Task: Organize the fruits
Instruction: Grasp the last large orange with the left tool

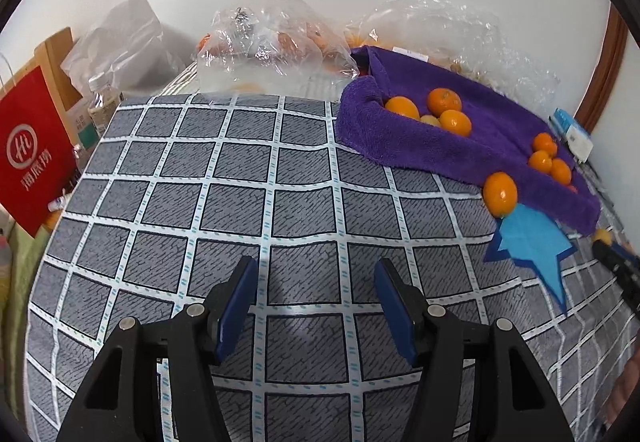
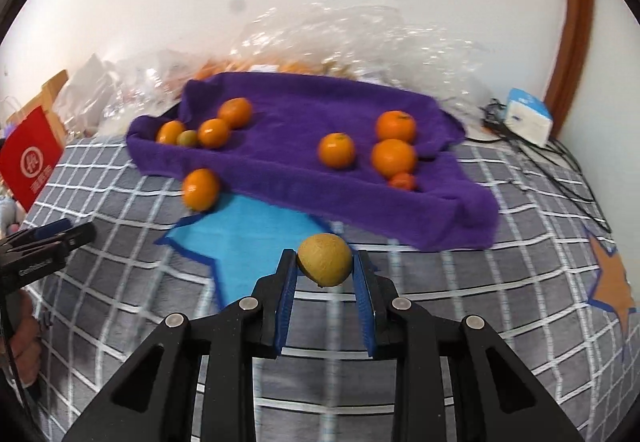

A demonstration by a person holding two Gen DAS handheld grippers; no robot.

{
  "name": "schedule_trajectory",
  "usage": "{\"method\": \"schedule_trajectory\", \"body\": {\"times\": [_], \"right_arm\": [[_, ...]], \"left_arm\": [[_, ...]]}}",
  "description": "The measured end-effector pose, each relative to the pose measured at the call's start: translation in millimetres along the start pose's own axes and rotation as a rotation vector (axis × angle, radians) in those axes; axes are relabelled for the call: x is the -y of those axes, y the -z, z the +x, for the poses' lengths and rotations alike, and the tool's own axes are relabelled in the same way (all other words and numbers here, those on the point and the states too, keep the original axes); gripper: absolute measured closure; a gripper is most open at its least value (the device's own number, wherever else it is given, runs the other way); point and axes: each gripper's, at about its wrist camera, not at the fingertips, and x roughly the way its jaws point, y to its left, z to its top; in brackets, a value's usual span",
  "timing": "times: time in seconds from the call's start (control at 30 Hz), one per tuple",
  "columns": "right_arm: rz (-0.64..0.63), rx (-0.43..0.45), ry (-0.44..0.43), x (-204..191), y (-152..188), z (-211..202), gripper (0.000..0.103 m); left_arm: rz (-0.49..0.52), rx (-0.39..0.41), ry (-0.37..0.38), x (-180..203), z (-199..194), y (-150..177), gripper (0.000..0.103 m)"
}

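My right gripper (image 2: 325, 262) is shut on a yellowish-green fruit (image 2: 325, 259) and holds it above the blue star mat (image 2: 240, 230), in front of the purple towel tray (image 2: 288, 162). The tray holds several oranges in a left cluster (image 2: 214, 132) and a right cluster (image 2: 394, 156). One loose orange (image 2: 200, 189) lies on the bed against the tray's front, also in the left wrist view (image 1: 500, 193). My left gripper (image 1: 316, 274) is open and empty over the checked bedspread (image 1: 240, 182), left of the tray (image 1: 420, 146).
Clear plastic bags with fruit (image 1: 272, 42) lie behind the tray by the wall. A red paper bag (image 1: 32, 150) and a bottle (image 1: 102, 102) stand at the left. A white box (image 2: 528, 118) and cables (image 2: 560, 162) lie at the right. An orange star mat (image 2: 612, 282) lies far right.
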Motion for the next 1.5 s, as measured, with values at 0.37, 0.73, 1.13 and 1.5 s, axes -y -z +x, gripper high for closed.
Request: {"method": "schedule_trajectory", "body": {"times": [0.37, 0.73, 1.13, 1.5], "right_arm": [[0.057, -0.015, -0.005, 48.4, 4.6, 19.3, 0.075], [0.094, -0.02, -0.05, 56.8, 11.2, 29.3, 0.075], [0.063, -0.029, -0.116, 51.4, 12.0, 32.1, 0.075], [0.059, -0.028, -0.134, 50.5, 13.3, 31.6, 0.075]], "left_arm": [[0.015, -0.027, 0.094, 42.8, -7.4, -10.2, 0.043], [0.088, -0.02, 0.218, 113.1, 14.1, -41.6, 0.038], [0.05, 0.015, 0.236, 118.1, 37.6, -35.1, 0.045], [0.037, 0.091, 0.29, 111.2, 22.0, -30.0, 0.073]]}}
